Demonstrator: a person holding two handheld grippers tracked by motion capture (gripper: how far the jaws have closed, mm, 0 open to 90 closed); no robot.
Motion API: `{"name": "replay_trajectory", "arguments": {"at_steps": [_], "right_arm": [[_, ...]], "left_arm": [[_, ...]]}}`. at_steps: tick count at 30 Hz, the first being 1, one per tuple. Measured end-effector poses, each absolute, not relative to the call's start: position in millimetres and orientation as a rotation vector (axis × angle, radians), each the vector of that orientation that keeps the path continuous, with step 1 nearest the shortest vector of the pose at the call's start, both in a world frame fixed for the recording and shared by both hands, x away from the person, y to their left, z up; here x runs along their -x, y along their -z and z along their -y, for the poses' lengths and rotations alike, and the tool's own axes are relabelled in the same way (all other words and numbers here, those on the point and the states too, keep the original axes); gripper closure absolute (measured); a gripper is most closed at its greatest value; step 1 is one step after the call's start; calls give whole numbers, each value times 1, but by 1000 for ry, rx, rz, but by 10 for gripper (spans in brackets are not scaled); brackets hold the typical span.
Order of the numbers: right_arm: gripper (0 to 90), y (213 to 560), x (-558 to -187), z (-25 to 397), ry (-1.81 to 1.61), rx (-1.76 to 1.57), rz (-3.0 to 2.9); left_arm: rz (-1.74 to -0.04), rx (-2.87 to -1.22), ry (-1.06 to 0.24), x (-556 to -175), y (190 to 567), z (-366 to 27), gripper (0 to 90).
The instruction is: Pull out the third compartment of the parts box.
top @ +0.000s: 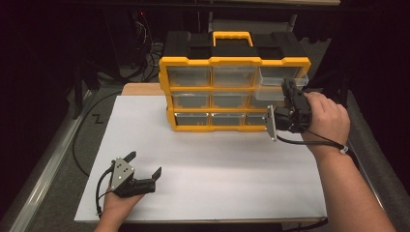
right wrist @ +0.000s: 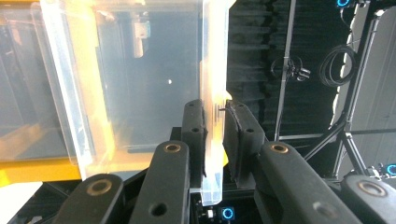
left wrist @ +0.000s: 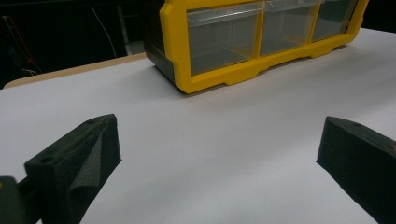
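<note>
A yellow and black organizer box (top: 234, 72) with clear drawers stands upright near the far edge of the white worktop (top: 208, 164), with its front toward the person. The right gripper (top: 288, 99) is at the right end of the box, and the person's right hand (top: 329, 118) holds it from behind. In the right gripper view, its jaws are closed on the front wall of a clear drawer (right wrist: 140, 79); the thin plastic is pressed between the two black pads (right wrist: 194, 126), one on each side. In the high view this clear drawer (top: 280, 79) is the right one of the top row, and it stands out a little from the yellow frame, while the other drawers sit flush. The left gripper (top: 145, 166) rests near the near-left corner of the worktop, well apart from the box, and the left hand (top: 116, 203) holds it from below. Its jaws are wide open and hold nothing; in the left gripper view only bare white worktop lies between them, with the bottom row of the box farther ahead.
</note>
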State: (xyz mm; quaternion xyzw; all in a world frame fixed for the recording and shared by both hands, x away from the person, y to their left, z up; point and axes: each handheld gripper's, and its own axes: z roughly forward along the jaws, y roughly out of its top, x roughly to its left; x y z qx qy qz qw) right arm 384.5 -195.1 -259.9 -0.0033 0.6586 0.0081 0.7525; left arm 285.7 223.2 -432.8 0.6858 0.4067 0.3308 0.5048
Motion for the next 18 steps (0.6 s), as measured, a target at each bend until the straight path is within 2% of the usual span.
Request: {"name": "replay_trajectory", "arguments": {"at_steps": [18], "right_arm": [[811, 261, -357, 198, -38, 31, -1409]], "left_arm": [[-982, -1654, -796, -285, 433, -224, 5]]}}
